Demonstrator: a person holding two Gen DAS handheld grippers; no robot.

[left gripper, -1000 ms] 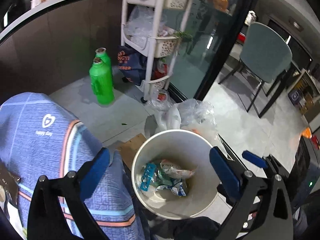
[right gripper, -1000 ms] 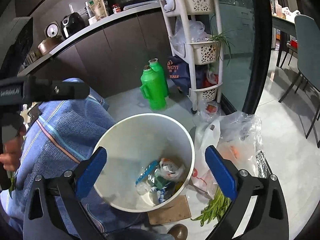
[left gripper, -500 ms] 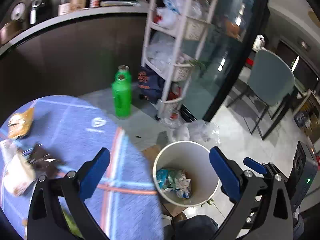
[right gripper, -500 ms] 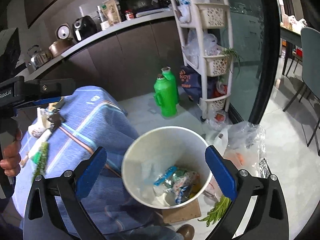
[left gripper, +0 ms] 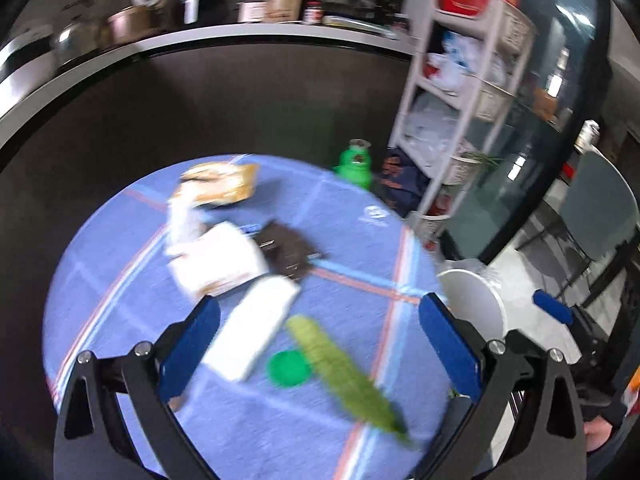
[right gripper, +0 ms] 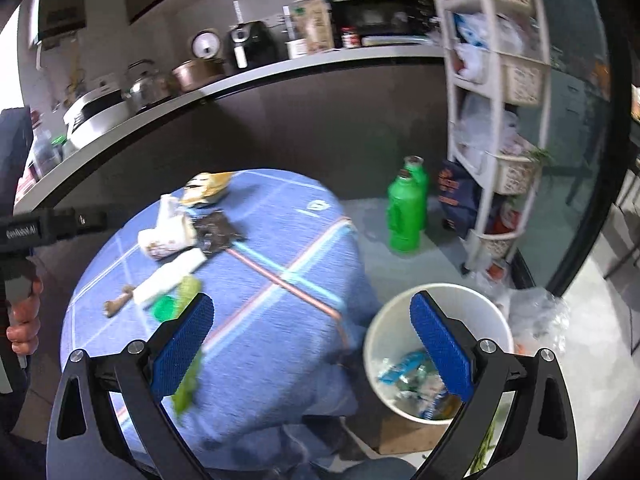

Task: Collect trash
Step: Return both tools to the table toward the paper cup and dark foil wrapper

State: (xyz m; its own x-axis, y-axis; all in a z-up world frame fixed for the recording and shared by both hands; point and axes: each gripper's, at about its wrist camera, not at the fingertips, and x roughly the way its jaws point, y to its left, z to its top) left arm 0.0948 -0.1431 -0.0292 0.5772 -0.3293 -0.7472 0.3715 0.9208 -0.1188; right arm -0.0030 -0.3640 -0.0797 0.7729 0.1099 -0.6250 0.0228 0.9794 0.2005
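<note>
Your left gripper (left gripper: 318,338) and right gripper (right gripper: 312,338) are wide open and empty; bin (right gripper: 438,354) partly filled, wrappers (left gripper: 218,258) on table (left gripper: 340,240) remain.

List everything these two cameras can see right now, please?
Tablecloth: one, blue striped, on round table.
Wrappers: several, white, tan, dark, table's far side.
White packet: one, mid-table.
Green lid: one, beside packet.
Leafy vegetable: one, green, near edge.
Bin: one, white, on floor, holding trash.
Jugs: two, green, on floor.
Shelf rack: one, white.
Left gripper: open, blue pads.
Right gripper: open.
</note>
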